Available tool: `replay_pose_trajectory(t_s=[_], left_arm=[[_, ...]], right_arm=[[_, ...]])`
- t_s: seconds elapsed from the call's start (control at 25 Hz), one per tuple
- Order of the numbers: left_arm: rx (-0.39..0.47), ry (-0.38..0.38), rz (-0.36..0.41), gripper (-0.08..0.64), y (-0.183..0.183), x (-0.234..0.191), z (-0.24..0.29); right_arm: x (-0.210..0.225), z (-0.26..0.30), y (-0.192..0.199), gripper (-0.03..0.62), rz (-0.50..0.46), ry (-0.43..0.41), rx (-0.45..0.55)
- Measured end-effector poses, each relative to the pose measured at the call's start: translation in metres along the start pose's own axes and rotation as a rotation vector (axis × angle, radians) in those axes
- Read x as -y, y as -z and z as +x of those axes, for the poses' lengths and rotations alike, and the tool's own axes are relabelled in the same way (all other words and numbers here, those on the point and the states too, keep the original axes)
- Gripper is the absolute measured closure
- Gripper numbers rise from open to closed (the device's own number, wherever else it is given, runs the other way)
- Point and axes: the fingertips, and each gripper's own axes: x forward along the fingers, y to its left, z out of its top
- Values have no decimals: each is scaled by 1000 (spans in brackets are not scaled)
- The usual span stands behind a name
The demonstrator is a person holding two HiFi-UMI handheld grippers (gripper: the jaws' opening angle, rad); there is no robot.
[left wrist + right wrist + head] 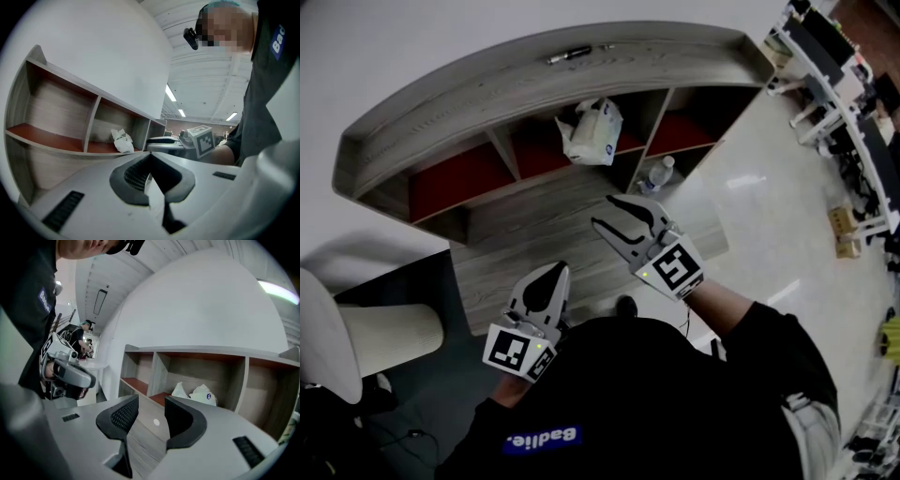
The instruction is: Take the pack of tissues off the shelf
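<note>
I see the pack of tissues [592, 131] in the middle compartment of the shelf [534, 84], upper centre of frame. My right gripper [603, 211], just below it, has its jaws apart and empty. My left gripper [557, 272] has its jaws together.

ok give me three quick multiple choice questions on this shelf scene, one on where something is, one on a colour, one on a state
1. Which compartment of the shelf holds the pack of tissues?
A. left
B. middle
C. right

2. What colour are the compartment floors?
A. red
B. blue
C. green

3. How do the jaws of the right gripper stand?
A. shut on the tissues
B. apart, with nothing between them
C. shut on a bottle

Answers:
1 B: in the head view the pack lies in the middle of the three openings.
2 A: the floors show red beside the grey wood.
3 B: the right gripper view shows a clear gap between the pads, and the pack lies far off.
</note>
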Motion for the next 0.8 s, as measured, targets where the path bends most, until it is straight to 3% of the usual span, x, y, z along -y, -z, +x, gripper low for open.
replay_pose_trajectory(t_s=[0.12, 0.28, 0.44, 0.8], left_arm=[[0, -8, 2, 558, 0, 0, -2], [6, -21, 2, 558, -1, 0, -6], [6, -31, 0, 558, 1, 1, -9], [19, -52, 14, 558, -1, 6, -18]], right_arm=[[18, 8, -1, 396, -78, 30, -32], [40, 21, 18, 335, -190, 84, -146], [58, 29, 28, 322, -278, 113, -190], [83, 52, 40, 311, -547, 93, -265]])
